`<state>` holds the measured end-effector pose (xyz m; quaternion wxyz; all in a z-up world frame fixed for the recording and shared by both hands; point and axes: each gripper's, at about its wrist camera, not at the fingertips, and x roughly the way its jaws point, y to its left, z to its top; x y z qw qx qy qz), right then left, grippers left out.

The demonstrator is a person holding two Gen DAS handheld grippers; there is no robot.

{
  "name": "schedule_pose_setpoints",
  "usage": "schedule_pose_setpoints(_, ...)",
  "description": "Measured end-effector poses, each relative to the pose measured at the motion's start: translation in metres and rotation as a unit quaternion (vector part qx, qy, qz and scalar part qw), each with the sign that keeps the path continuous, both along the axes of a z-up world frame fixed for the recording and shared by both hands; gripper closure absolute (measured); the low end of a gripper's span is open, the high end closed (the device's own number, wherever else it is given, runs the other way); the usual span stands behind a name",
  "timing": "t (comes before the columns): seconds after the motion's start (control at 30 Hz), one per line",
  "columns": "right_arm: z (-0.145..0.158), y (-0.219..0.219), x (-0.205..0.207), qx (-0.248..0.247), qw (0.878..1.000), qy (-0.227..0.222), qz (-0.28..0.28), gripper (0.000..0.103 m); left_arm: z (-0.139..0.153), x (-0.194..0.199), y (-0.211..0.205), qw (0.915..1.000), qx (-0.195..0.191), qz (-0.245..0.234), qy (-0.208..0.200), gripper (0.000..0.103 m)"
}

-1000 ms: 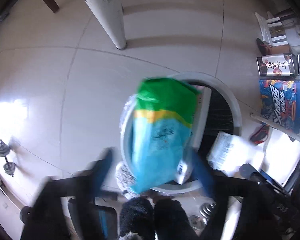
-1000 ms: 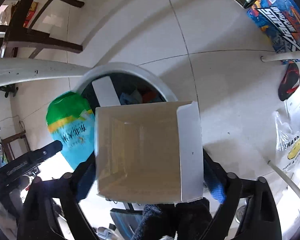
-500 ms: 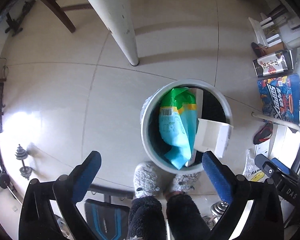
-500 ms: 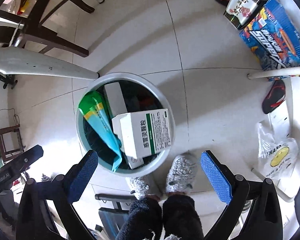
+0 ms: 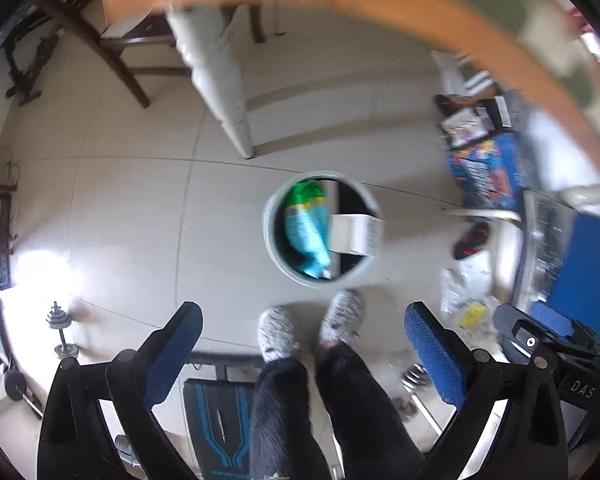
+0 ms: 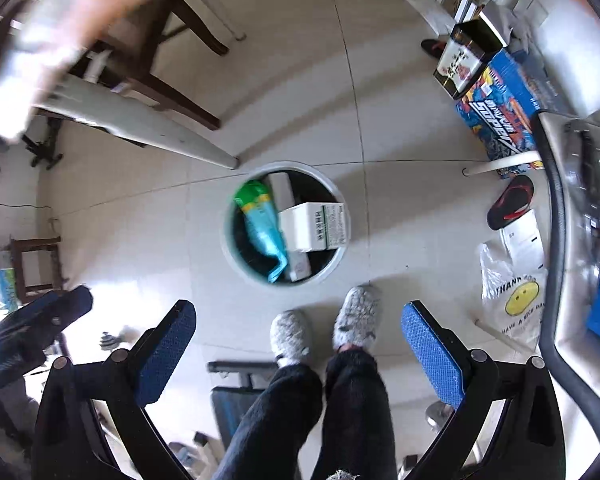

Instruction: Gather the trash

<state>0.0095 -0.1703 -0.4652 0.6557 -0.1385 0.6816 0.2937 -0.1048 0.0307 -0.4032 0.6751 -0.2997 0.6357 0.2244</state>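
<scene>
Now both the left gripper (image 5: 300,344) and right gripper (image 6: 296,344) hang high over the floor with jaws spread and nothing between them. The green-and-blue snack bag (image 6: 262,224) and white carton (image 6: 314,226) lie inside the round bin (image 6: 342,254), the carton propped against its rim (tilted, not sunk). Next, I judge, turn toward remaining litter, approaching slowly, jaws wide.
</scene>
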Motion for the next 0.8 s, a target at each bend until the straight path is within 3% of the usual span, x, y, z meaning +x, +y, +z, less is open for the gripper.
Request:
schedule_pose_setpoints(0.27,0.161,-0.038,-0.036,0.057,0.998,0.012,-0.021,0.000,0.128,-0.014,-0.017,0.9961,-0.022,-0.039,-0.076,0.000)
schedule_pose_setpoints(0.47,0.264,-0.065,-0.064,0.105,0.994,-0.007,-0.034,0.000,0.213,-0.031,-0.025,0.9887,-0.011,-0.064,-0.135,0.000)
schedule_pose_setpoints(0.63,0.323,-0.083,-0.079,0.137,0.990,-0.010,-0.041,0.000,0.261,-0.047,-0.037,0.9833,-0.022,-0.076,-0.164,0.000)
schedule_pose_setpoints(0.8,0.366,-0.097,-0.092,0.151,0.988,-0.002,-0.033,0.000,0.290,-0.059,-0.044,0.9814,-0.035,-0.074,-0.174,0.000)
